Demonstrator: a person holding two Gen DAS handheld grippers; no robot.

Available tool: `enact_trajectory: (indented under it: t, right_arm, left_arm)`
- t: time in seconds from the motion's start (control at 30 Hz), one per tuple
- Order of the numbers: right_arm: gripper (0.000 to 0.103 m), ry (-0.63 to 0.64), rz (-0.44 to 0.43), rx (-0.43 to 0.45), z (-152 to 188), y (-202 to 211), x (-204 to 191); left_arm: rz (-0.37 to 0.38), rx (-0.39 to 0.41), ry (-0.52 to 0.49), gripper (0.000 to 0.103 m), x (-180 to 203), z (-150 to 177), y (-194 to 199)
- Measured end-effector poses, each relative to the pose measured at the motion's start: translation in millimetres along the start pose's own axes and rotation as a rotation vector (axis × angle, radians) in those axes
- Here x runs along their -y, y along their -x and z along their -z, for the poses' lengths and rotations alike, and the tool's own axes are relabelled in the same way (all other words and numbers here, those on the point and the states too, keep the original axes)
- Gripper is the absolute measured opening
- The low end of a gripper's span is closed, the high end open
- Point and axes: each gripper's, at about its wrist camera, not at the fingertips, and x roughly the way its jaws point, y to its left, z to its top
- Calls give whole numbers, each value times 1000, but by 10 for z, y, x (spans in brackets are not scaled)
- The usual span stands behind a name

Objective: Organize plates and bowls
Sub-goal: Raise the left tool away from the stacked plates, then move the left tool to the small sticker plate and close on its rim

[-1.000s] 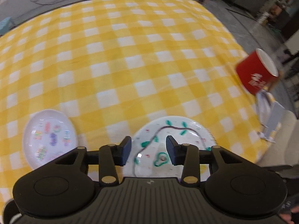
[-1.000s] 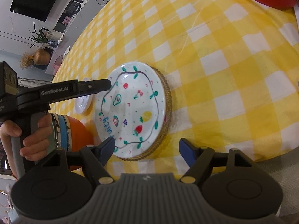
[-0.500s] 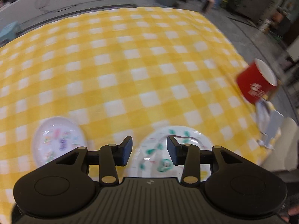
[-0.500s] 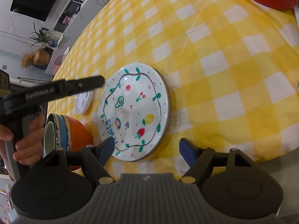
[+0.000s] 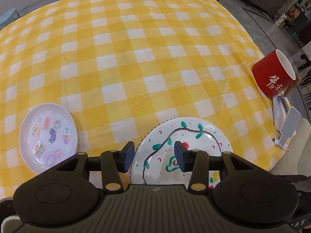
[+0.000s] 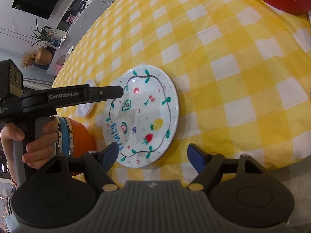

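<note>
Your left claw [image 5: 154,154] and right claw [image 6: 152,155] gape, empty. Fruit plate [image 6: 142,114], sticker plate [image 5: 48,134], bowls [image 6: 77,136] sit apart on bench [image 5: 136,58]; stacking mostly left.

Big plate [image 5: 196,136]: on a woven mat [image 6: 179,104], near the table's front edge.
Small plate [image 5: 48,136]: on the tablecloth [image 5: 136,58], left of the big plate, apart from it.
Mug [image 5: 274,73]: far right, at the table's edge.
Stacked bowls [image 6: 77,136]: left of the big plate in the right wrist view.

The surface [image 5: 136,62], under a yellow-checked cloth, bears a fruit-painted plate [image 5: 194,136] just ahead of the left hand-held gripper [image 5: 154,155], a sticker-dotted plate [image 5: 48,136] to its left, a red bowl [image 5: 272,77] far right.
</note>
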Motion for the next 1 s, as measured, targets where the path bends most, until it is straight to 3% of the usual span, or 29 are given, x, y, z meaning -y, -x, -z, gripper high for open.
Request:
enact_trajectory:
  t: [0.2, 0.37, 0.53, 0.67, 0.87, 1.0]
  right_arm:
    - [78, -6, 15, 23, 8, 33, 21]
    - [78, 66, 35, 161, 6, 359, -64]
    - [79, 148, -18, 272, -18, 688, -295]
    - [75, 208, 4, 319, -66, 700, -605]
    - [61, 308, -33, 288, -241, 431, -1097]
    - [59, 372, -25, 231, -371, 144, -1448]
  left_arm:
    - [-47, 72, -30, 50, 49, 31, 137]
    - [-43, 171, -18, 51, -31, 60, 481]
    - [-35, 270, 61, 51, -347, 78, 910]
    - [-69, 336, 131, 53, -699, 138, 1170]
    - [-144, 325, 272, 54, -1226, 216, 1201]
    - [-169, 273, 266, 54, -1375, 195, 1056]
